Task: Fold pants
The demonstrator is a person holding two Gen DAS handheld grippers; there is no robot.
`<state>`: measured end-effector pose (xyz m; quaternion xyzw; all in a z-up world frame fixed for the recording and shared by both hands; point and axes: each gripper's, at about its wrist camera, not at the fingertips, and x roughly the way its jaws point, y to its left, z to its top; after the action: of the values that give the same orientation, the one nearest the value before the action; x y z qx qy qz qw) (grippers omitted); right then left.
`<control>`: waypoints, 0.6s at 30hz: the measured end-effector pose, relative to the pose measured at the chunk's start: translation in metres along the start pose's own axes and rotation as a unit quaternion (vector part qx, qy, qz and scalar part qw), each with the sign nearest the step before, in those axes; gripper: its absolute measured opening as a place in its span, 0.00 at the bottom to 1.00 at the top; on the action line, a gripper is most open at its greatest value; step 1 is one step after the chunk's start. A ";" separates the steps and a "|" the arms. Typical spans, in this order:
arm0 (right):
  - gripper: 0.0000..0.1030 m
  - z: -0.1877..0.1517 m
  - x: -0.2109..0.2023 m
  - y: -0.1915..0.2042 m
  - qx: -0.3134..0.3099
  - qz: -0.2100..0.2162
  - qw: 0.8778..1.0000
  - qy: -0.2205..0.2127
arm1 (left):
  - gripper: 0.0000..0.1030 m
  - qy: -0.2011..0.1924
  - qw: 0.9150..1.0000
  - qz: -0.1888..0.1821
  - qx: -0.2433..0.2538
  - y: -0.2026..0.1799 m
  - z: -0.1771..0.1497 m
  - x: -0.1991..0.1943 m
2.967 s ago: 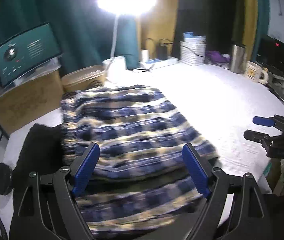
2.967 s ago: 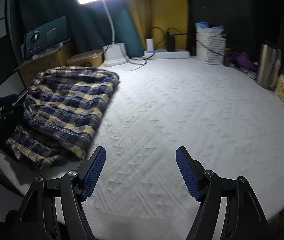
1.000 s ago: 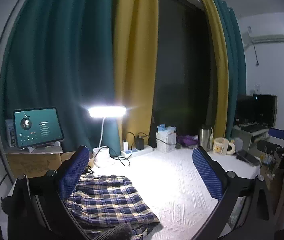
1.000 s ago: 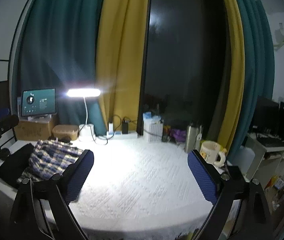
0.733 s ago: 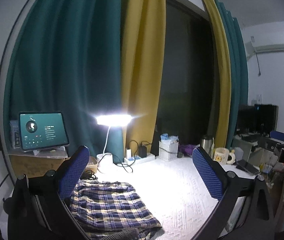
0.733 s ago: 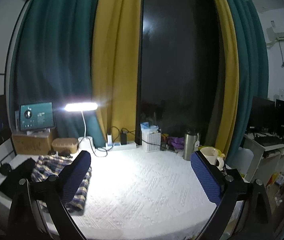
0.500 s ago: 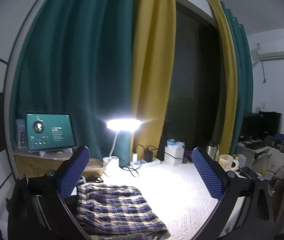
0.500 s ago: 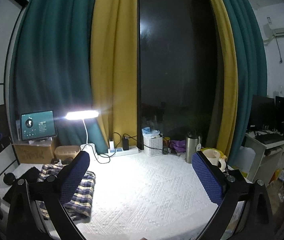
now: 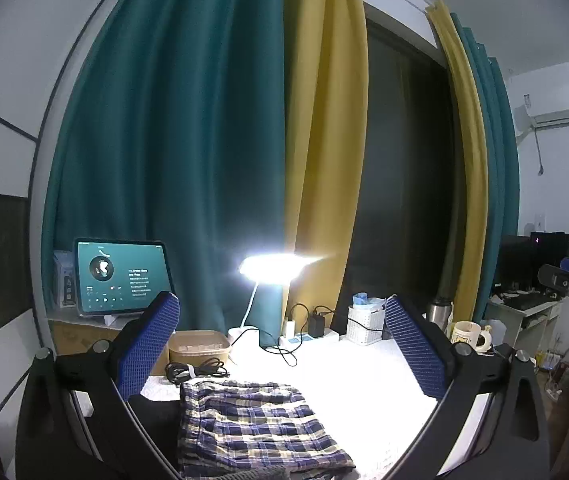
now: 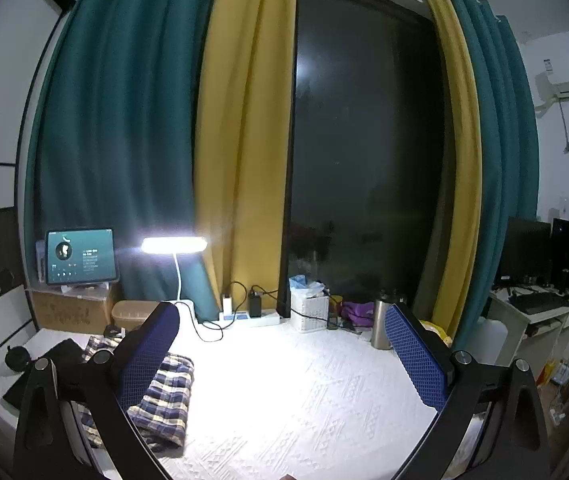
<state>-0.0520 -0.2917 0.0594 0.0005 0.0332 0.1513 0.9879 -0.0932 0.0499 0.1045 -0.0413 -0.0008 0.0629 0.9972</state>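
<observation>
Pants (image 9: 252, 424) with blue plaid lie folded on the white table (image 10: 304, 392), in front of the lit lamp (image 9: 276, 268). My left gripper (image 9: 280, 350) and right gripper (image 10: 280, 354) are both wide apart, raised above the table, gripping nothing.

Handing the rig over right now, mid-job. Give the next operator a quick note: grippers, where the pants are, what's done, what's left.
Left gripper: open, empty, raised above the table.
Right gripper: open, empty, also raised.
Plaid pants: lying folded in a compact stack on the left of the white table cover, beside a black cloth. Neither gripper touches them.
Done: folding appears complete.
Left: probably nothing; perhaps check the edges for neatness.
</observation>
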 end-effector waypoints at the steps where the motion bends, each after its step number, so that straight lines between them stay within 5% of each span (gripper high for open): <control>1: 1.00 -0.001 0.001 0.000 0.000 0.001 1.000 0.002 | 0.99 0.003 1.000 -0.001 0.000 0.000 -0.001 0.001; 18: 1.00 -0.010 0.006 -0.010 0.013 -0.002 1.000 0.014 | 0.99 0.017 1.000 -0.003 0.006 -0.010 -0.007 0.006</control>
<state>-0.0439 -0.2998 0.0486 0.0109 0.0489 0.1491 0.9876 -0.0860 0.0405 0.0987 -0.0367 0.0163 0.0592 0.9974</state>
